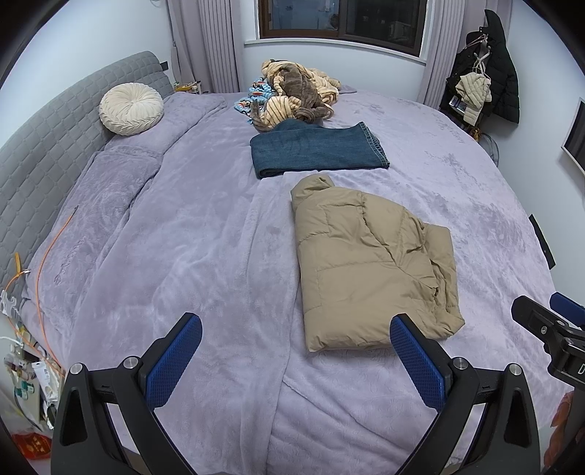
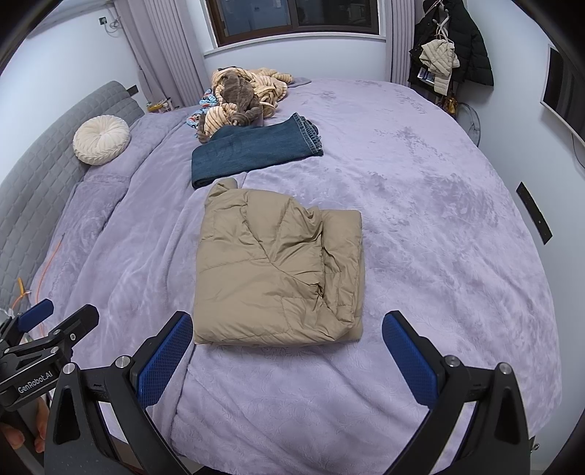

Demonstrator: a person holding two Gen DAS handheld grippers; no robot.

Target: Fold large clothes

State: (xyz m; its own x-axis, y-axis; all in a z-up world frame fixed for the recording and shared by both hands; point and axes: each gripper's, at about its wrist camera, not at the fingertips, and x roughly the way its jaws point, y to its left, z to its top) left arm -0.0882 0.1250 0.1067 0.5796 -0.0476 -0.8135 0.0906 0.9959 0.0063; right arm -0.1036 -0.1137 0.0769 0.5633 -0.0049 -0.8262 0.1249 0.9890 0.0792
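Tan puffer jacket (image 2: 278, 270): folded into a compact rectangle on the lavender bed cover (image 2: 420, 237), just short of the folded jeans (image 2: 252, 149). Left gripper (image 1: 296, 350) and right gripper (image 2: 287, 347): jaws spread, holding nothing, hovering near the jacket's near edge. Step judged complete; next likely calls for fetching the rumpled striped pile (image 2: 245, 95) beyond the jeans.

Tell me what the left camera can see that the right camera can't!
Only the left camera shows the clutter on the floor beside the bed, and the right hand-held gripper from the side.

Only the right camera shows the wall socket by the curtain, fingertips of a hand, and the left hand-held gripper from the side.

Both show the folded tan jacket, the folded jeans, the round white cushion, the pile of clothes and the purple bed cover.
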